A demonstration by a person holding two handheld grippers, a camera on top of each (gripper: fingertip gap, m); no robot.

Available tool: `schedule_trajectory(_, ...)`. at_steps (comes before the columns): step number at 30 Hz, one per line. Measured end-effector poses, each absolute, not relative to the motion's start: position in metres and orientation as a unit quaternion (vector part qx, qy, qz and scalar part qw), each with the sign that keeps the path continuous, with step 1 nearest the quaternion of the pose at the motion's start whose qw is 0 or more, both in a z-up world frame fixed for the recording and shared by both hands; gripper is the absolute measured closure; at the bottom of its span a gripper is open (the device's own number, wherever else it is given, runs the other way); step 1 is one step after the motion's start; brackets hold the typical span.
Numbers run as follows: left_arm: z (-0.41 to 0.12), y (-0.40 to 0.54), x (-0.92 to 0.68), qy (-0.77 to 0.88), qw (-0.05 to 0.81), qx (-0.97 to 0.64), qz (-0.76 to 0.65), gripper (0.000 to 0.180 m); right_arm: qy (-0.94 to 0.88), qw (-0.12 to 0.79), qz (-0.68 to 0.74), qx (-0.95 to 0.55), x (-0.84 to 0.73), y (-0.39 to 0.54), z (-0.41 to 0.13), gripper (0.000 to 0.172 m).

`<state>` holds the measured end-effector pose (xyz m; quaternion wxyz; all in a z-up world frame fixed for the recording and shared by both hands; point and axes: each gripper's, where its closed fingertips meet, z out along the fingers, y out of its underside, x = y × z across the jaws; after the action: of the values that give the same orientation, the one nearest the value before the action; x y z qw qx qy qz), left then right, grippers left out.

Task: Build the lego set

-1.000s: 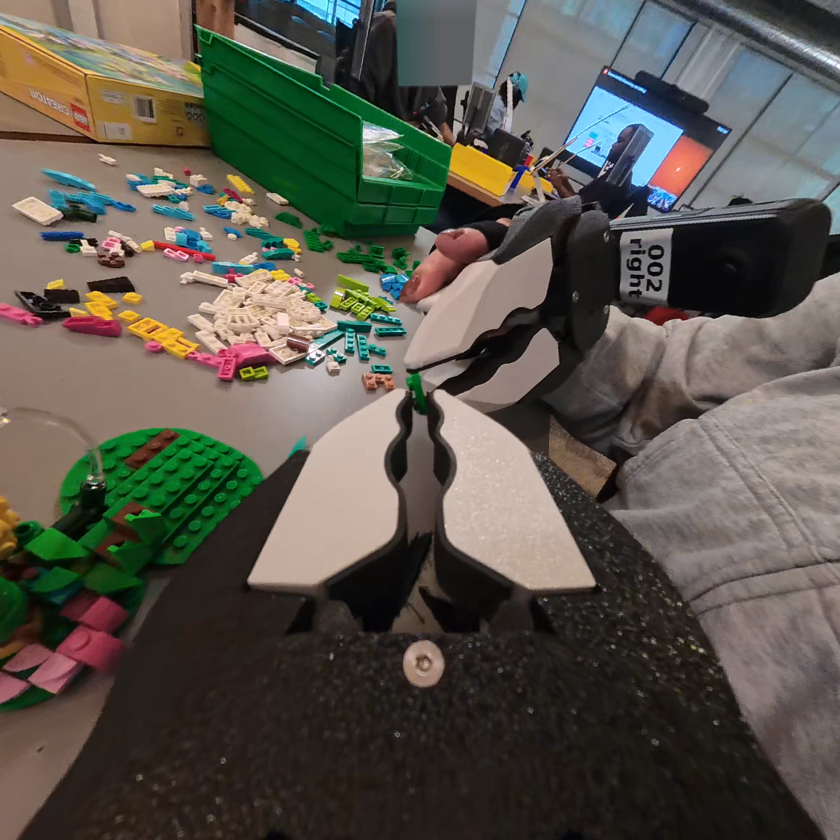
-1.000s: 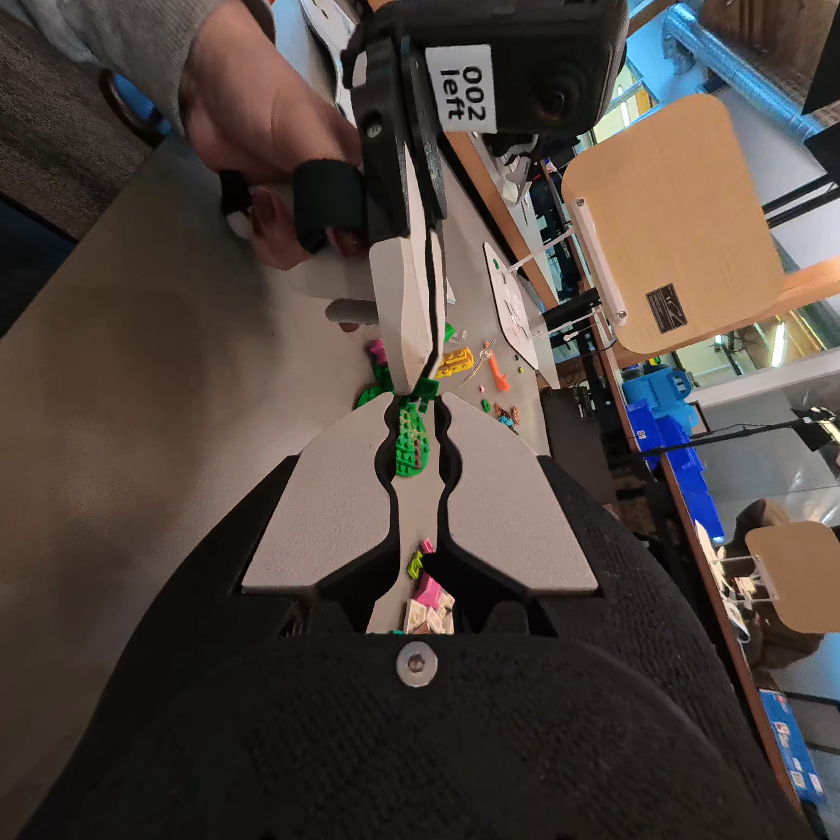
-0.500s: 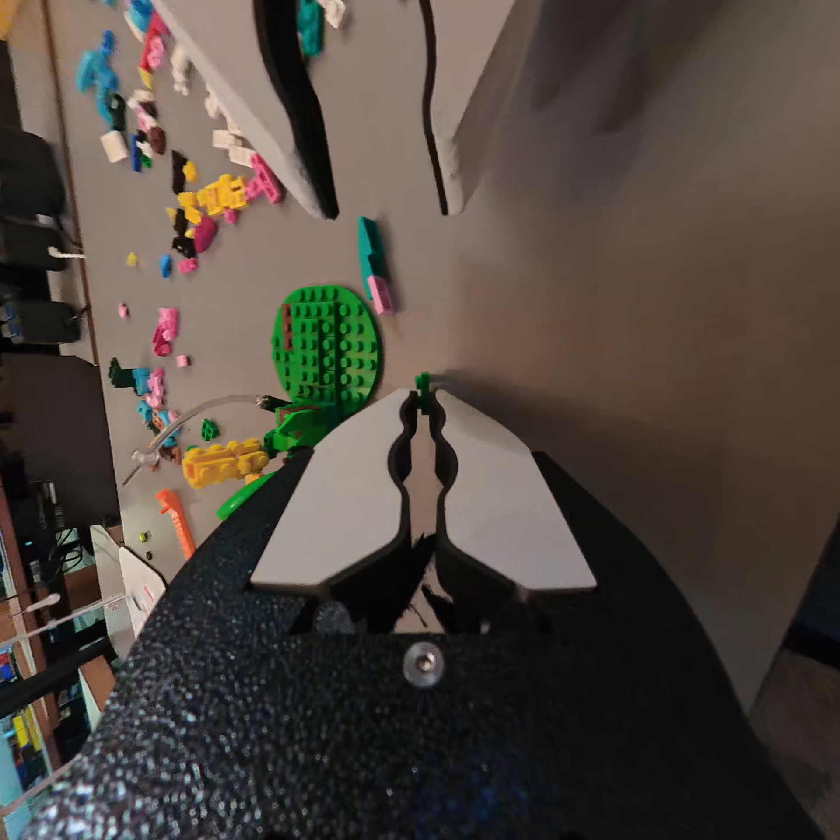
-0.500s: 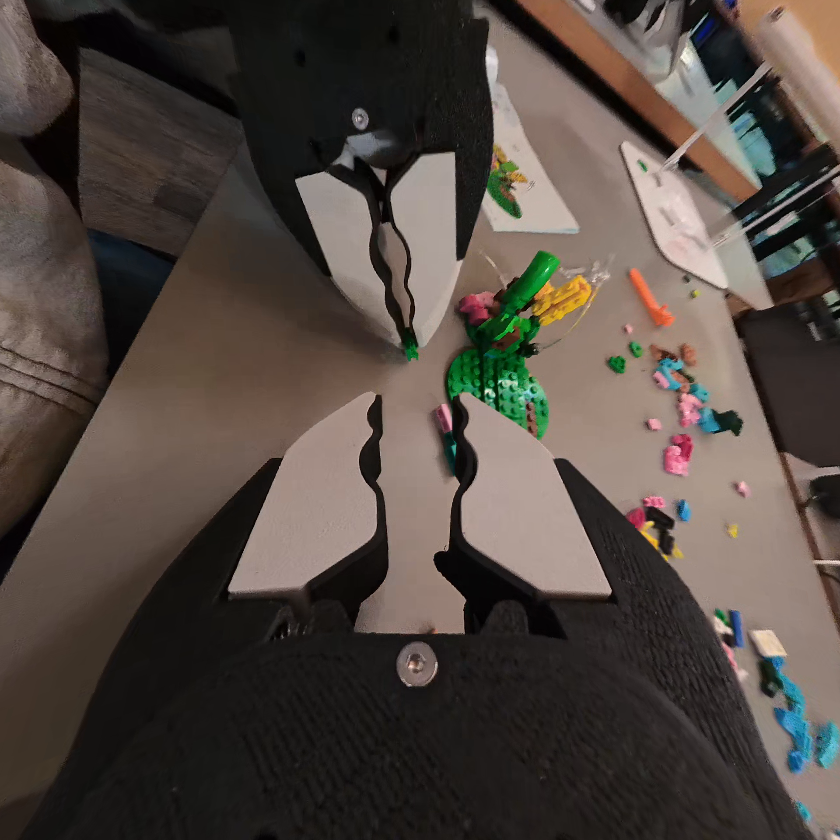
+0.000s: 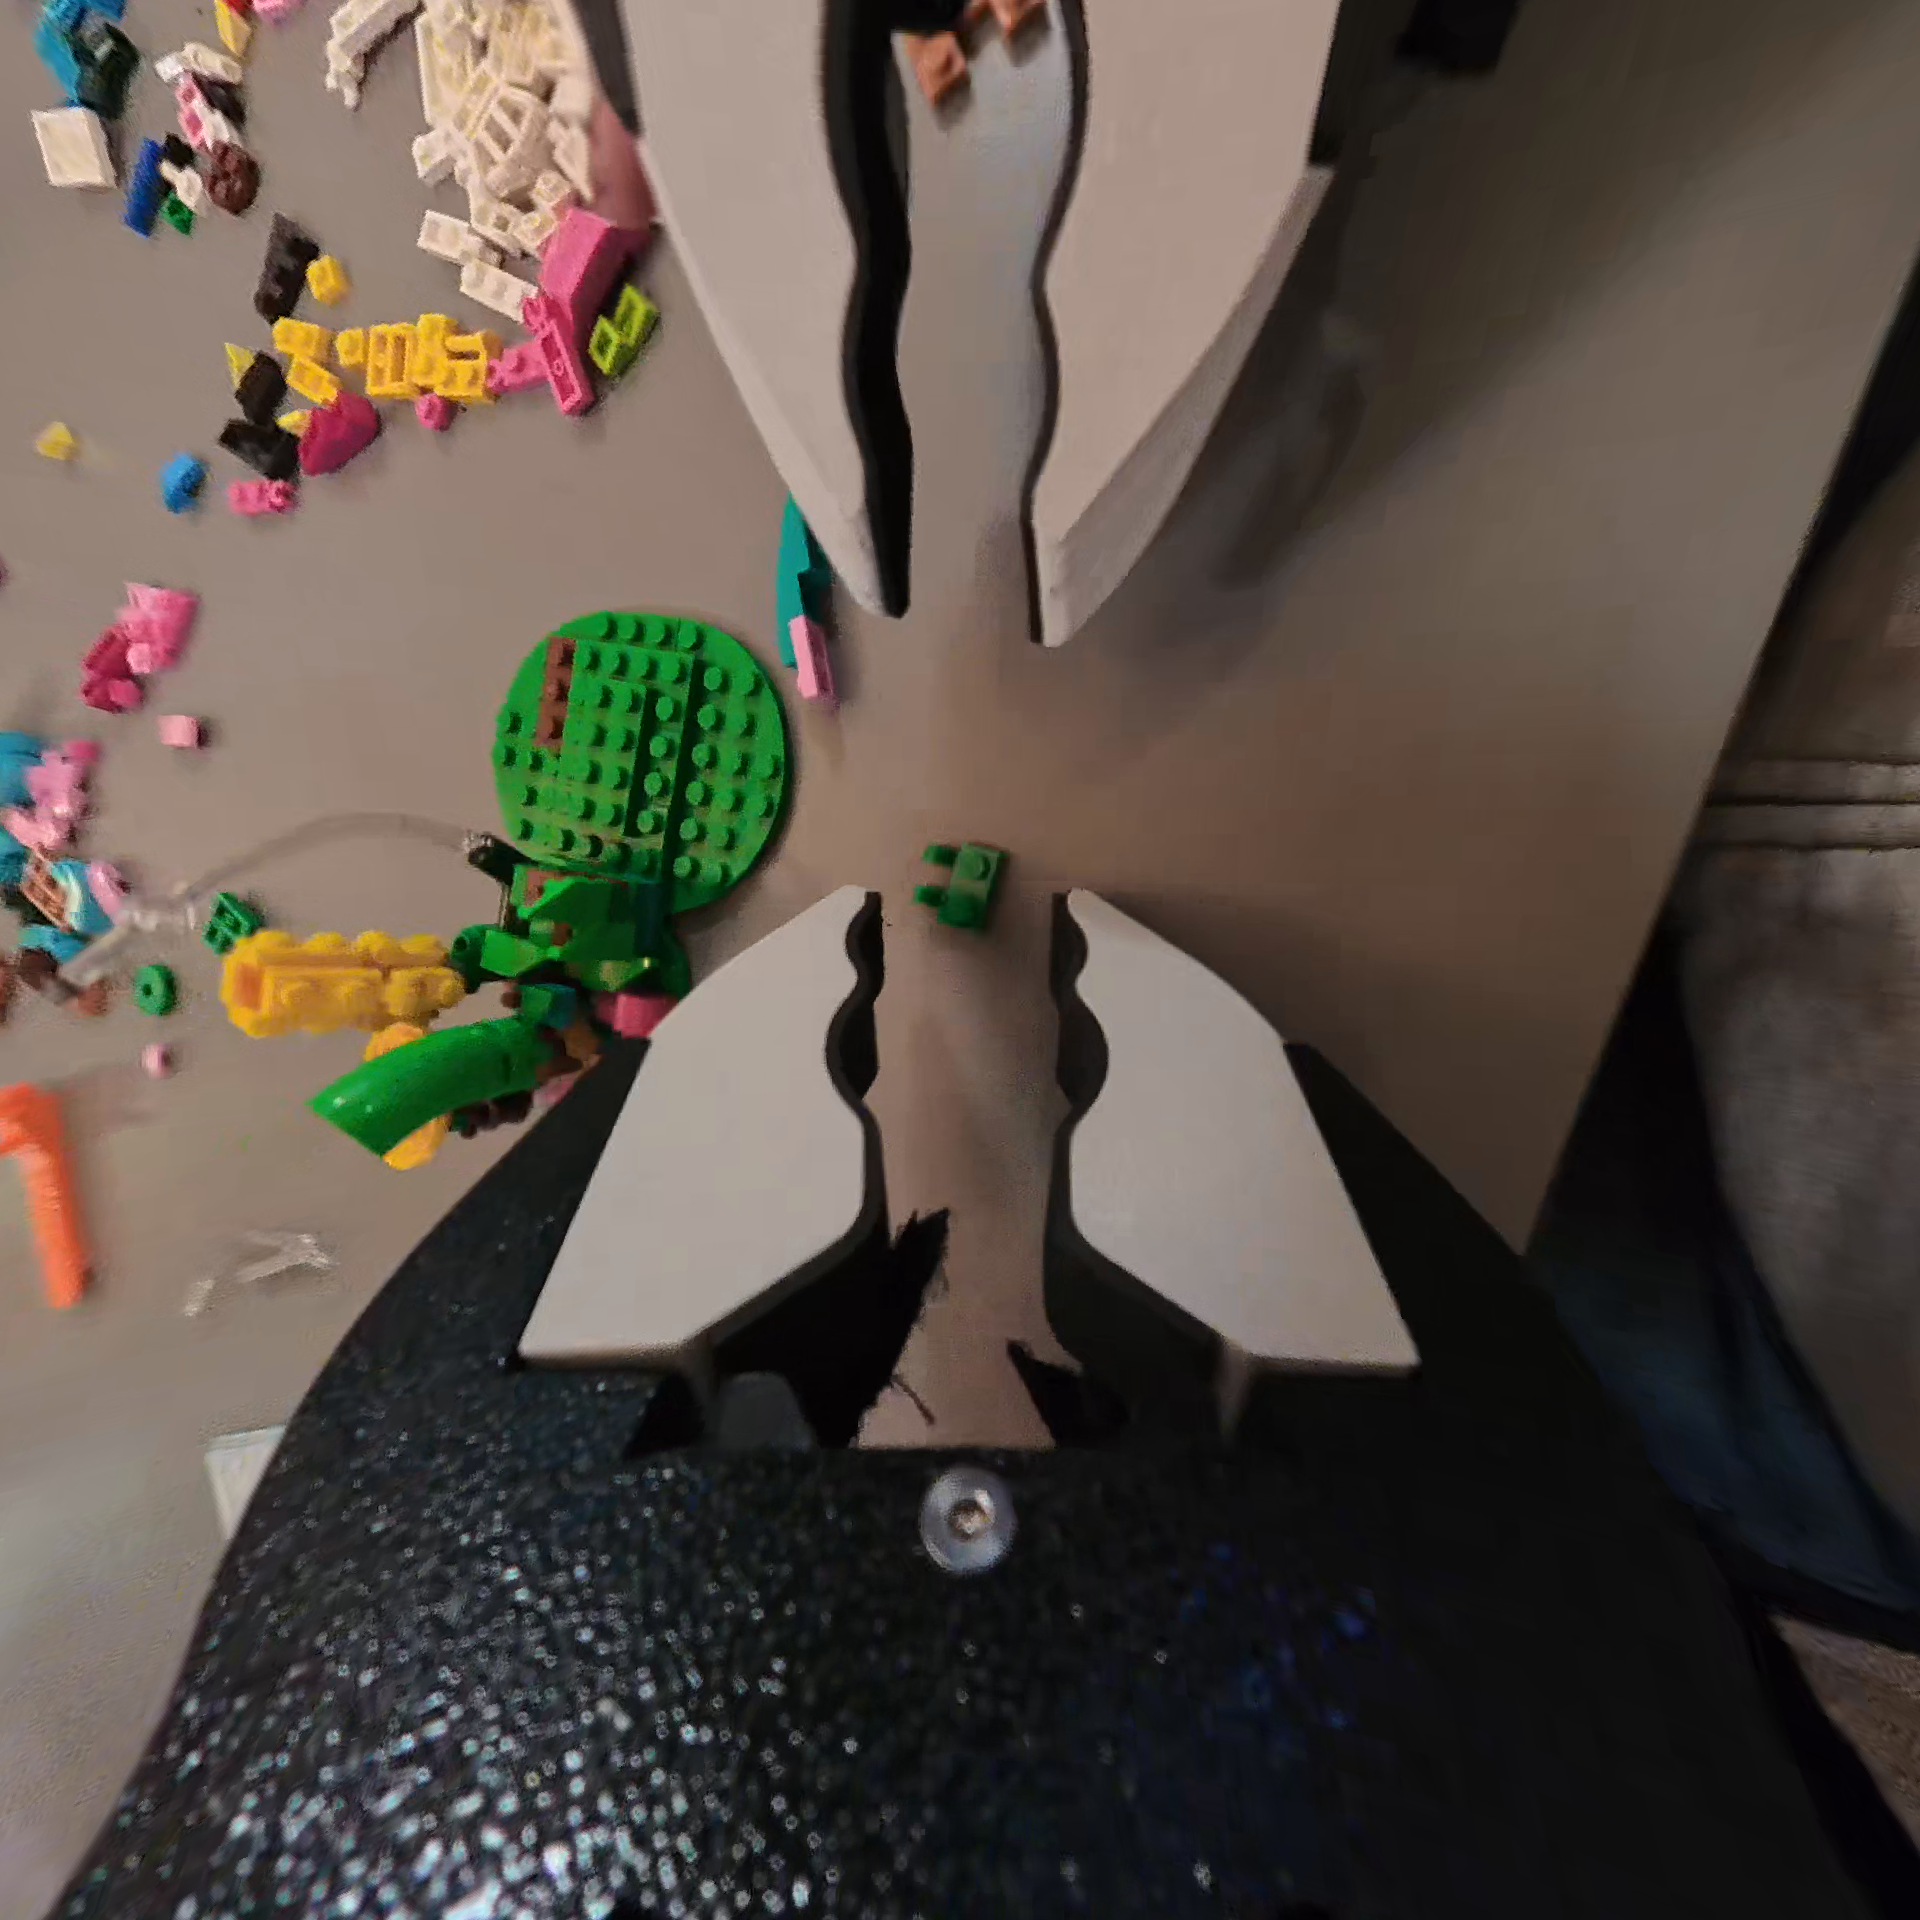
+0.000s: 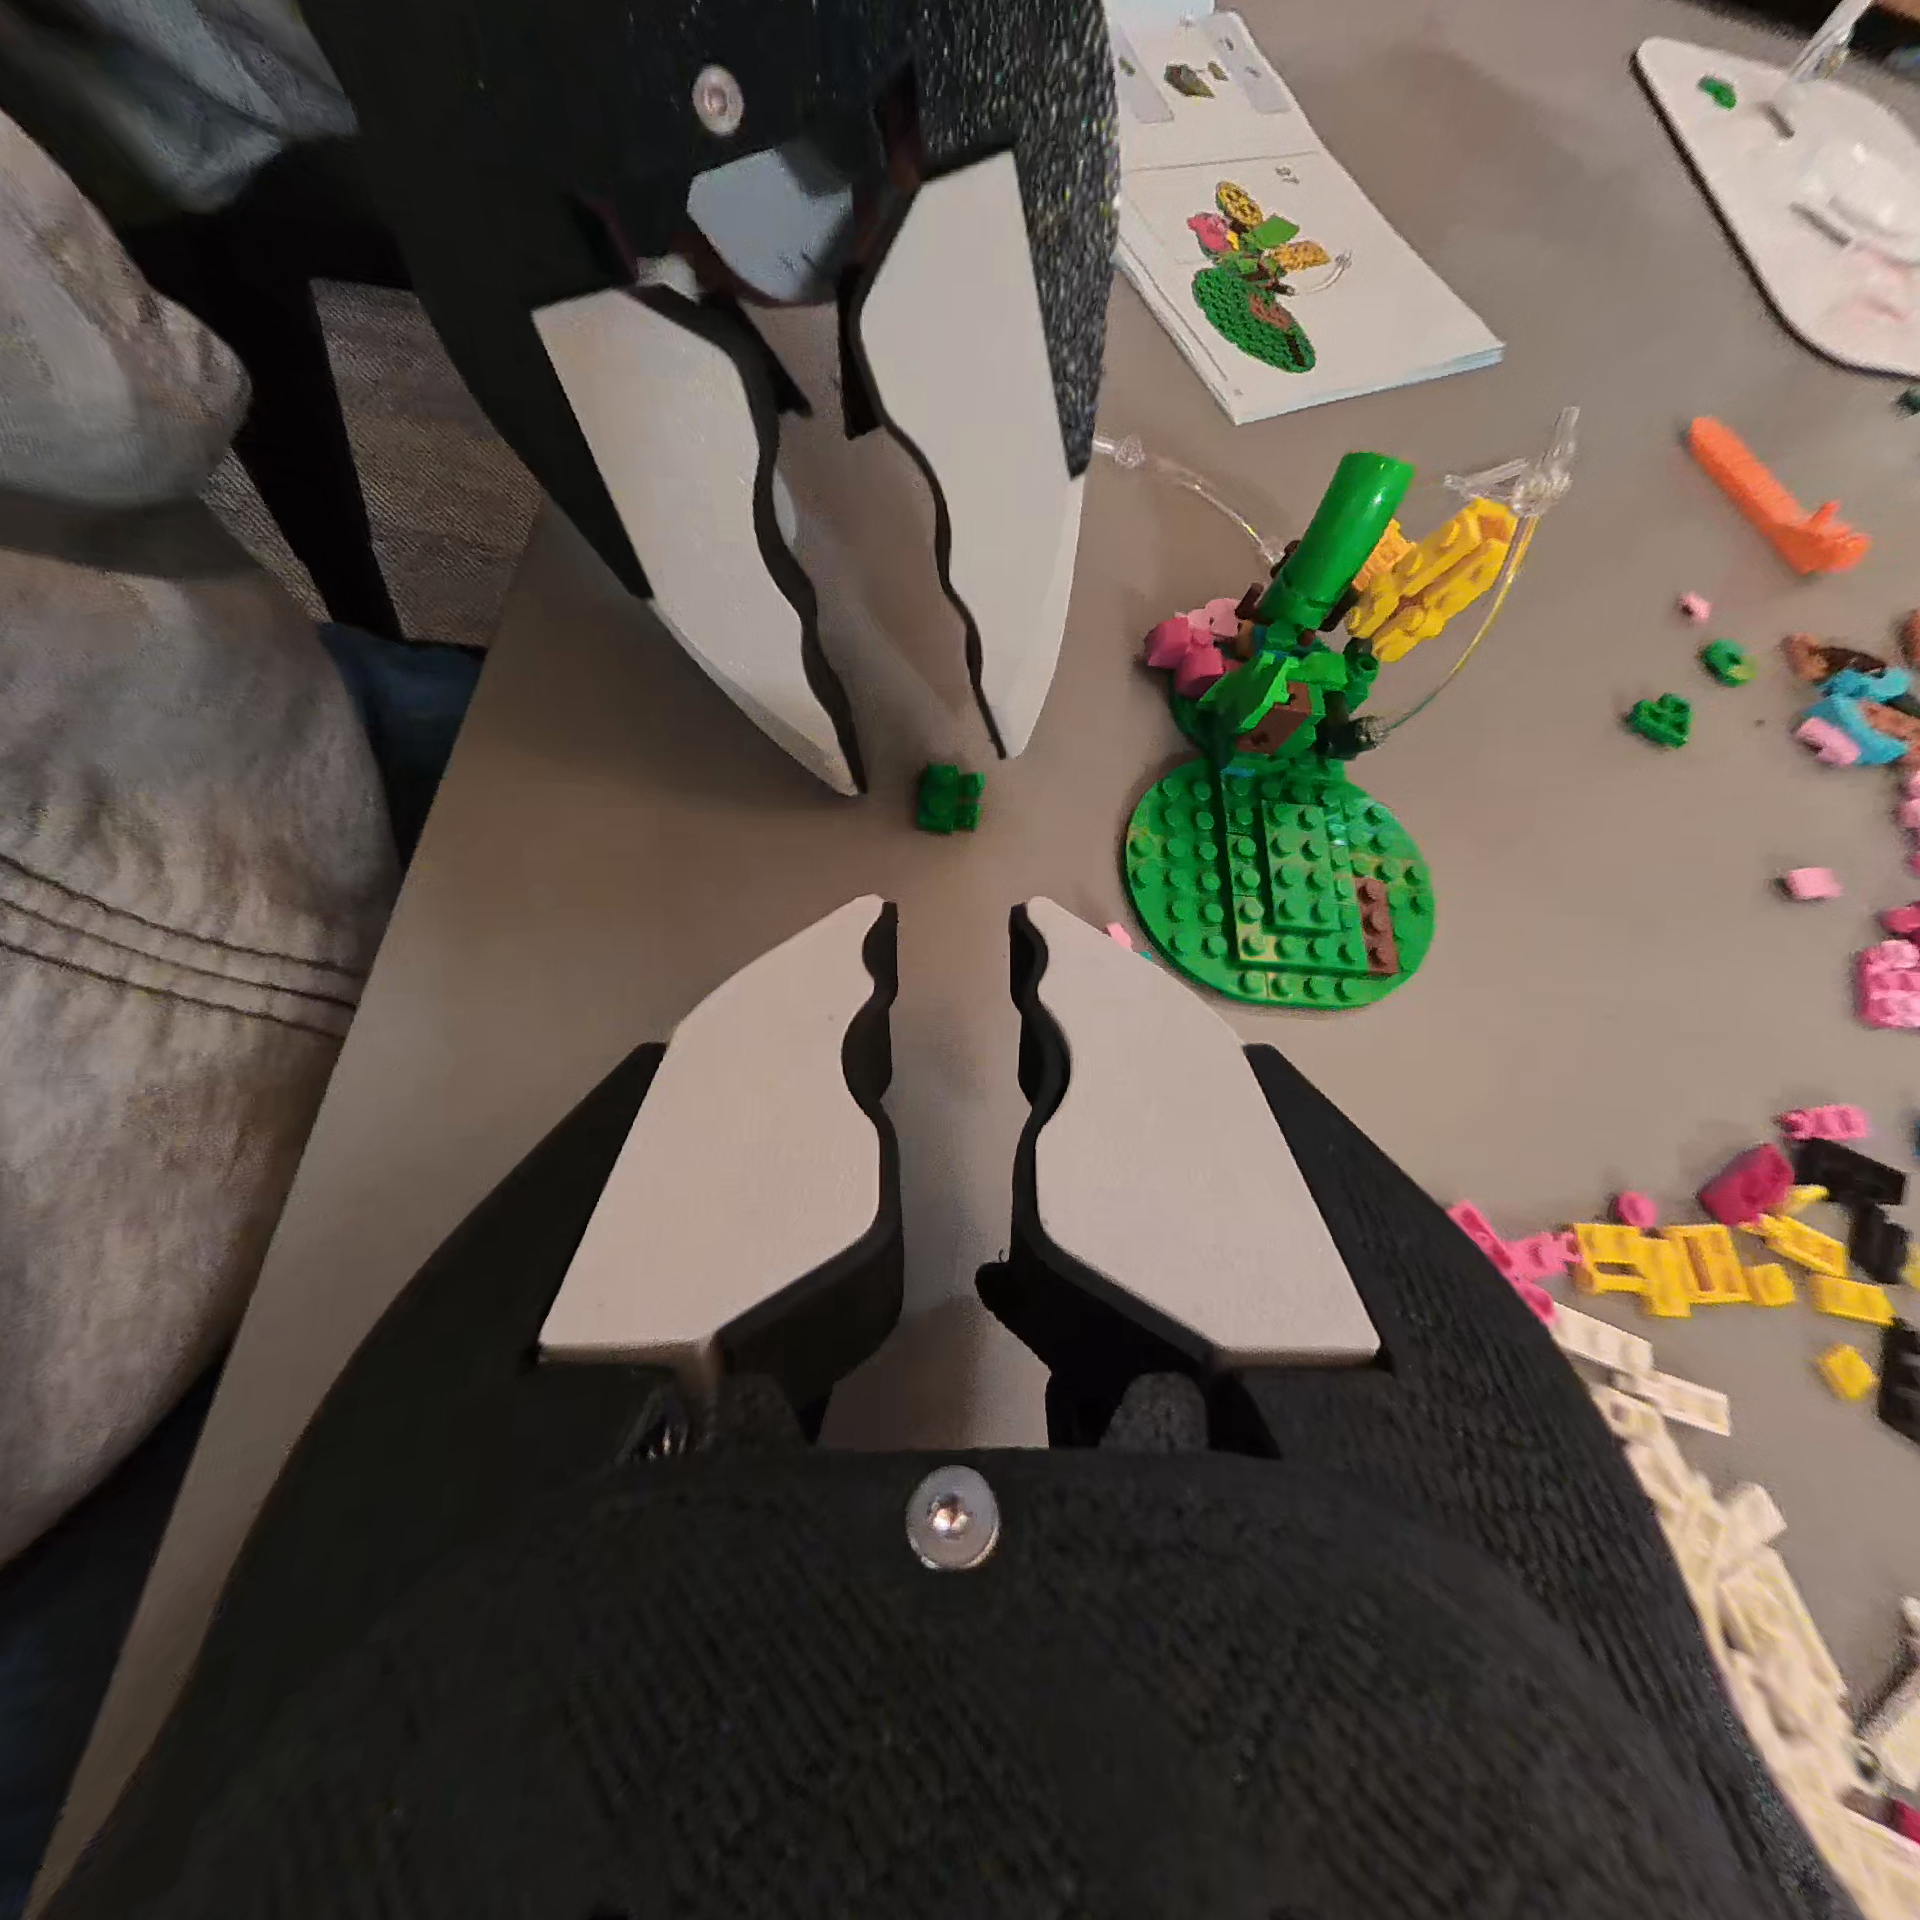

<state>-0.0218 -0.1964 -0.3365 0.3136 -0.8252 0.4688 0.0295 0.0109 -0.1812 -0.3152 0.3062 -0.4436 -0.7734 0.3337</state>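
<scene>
While both grippers' fingers (image 5: 862, 914) spread, small green brick (image 5: 964, 883) lies loose on table (image 5: 1247, 779).

Glossy plastic is seen in the green brick (image 5: 961, 883) and round plate (image 5: 644, 758); the grey desk (image 5: 1299, 727) is matt and smooth, the fingers (image 5: 727, 1122) matt.

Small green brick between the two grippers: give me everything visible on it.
The small green brick is a tiny plate of glossy plastic with studs on top and two short prongs on one side. It lies flat on the grey table, just off the open left gripper, whose pads do not touch it. The right gripper, also open, faces it. The round green baseplate is nearby, not touching.
</scene>
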Motion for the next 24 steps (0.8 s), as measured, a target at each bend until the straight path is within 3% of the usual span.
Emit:
schedule_trajectory(1, -0.335, -0.197, -0.024, 0.459, 0.319, -0.829, 0.019, 0.148, -0.771, 0.301, 0.335, -0.450, 0.009, -0.182, -0.316, 0.152)
schedule_trajectory(10, -0.328, -0.210, -0.044, 0.384, 0.346, -0.855, -0.041, 0.143, -0.682, 0.227, 0.375, -0.586, -0.018, -0.197, -0.321, 0.152)
schedule_trajectory(16, -0.320, -0.218, -0.052, 0.357, 0.374, -0.854, -0.057, 0.143, -0.691, 0.262, 0.283, -0.611, -0.016, -0.187, -0.341, 0.150)
schedule_trajectory(24, -0.312, -0.218, -0.052, 0.316, 0.415, -0.850, -0.071, 0.142, -0.682, 0.267, 0.286, -0.618, -0.023, -0.182, -0.340, 0.156)
